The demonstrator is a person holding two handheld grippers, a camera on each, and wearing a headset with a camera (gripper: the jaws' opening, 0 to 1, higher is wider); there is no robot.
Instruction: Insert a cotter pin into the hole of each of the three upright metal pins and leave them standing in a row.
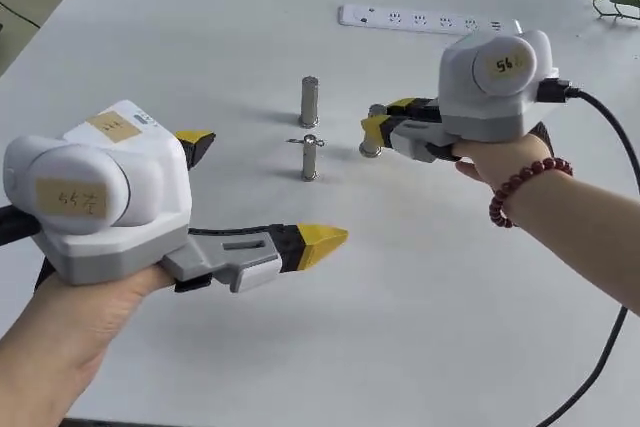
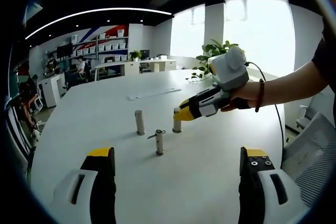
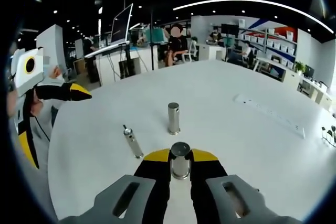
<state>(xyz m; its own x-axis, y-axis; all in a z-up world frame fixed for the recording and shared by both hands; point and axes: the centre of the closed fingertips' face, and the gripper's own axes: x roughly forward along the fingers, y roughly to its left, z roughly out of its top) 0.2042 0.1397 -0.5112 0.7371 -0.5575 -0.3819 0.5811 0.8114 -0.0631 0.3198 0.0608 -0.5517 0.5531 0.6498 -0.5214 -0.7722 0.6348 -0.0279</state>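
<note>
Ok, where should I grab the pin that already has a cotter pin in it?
Probably low on the shaft of that pin, coming in level from the left gripper's side; the cotter pin sticks out crosswise near its top.

The person's left hand [image 1: 90, 297] holds the left claw [image 1: 270, 186] low over the desk [image 1: 420, 327], close to the body, its jaws spread wide. The right arm reaches in from the right, and the right hand [image 1: 490, 157] holds the right claw [image 1: 380, 125] level, its jaws closed around an upright metal pin [image 3: 180, 161].
</note>
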